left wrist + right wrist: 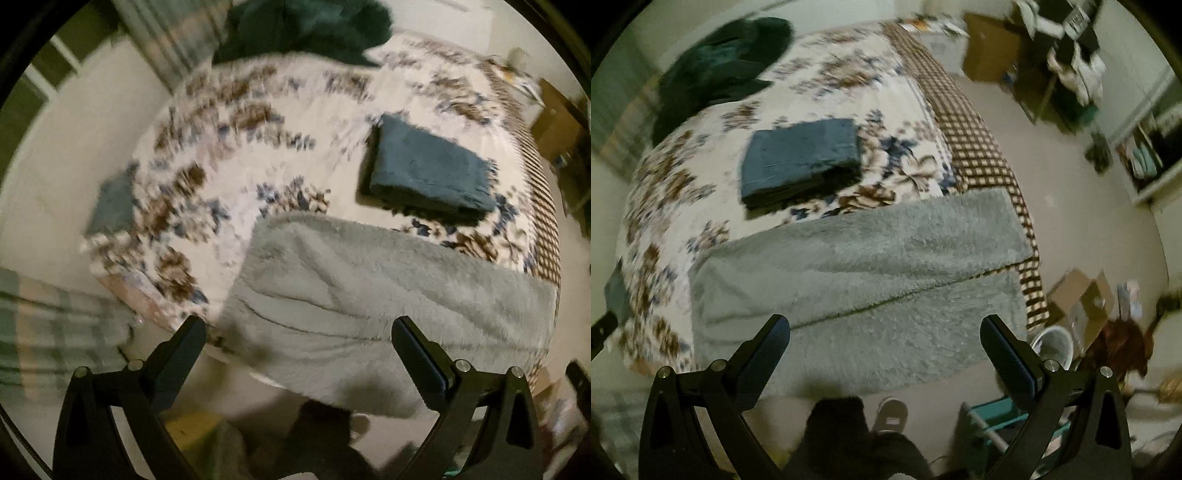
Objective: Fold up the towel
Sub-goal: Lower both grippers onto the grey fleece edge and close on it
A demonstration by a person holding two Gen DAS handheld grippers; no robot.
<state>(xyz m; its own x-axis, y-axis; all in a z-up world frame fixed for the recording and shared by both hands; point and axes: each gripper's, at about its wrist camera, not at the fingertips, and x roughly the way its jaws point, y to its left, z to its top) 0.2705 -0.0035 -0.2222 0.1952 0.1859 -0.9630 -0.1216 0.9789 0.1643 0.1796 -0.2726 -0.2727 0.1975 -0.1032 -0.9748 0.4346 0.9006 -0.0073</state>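
Both the left hand-held gripper (299, 332) and right hand-held gripper (886, 330) hover wide open and empty, and should pinch the grey towel's (857, 266) near corners evenly.

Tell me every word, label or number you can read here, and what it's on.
None can be read.
Cardboard boxes: no print legible, too blurred.
Clutter on the far shelves: blurred, nothing legible.
Grey towel, folded blue towel, floral bedspread: patterns only, no text.

text: none legible | labels: none | brands: none | numbers: none | both views blurred
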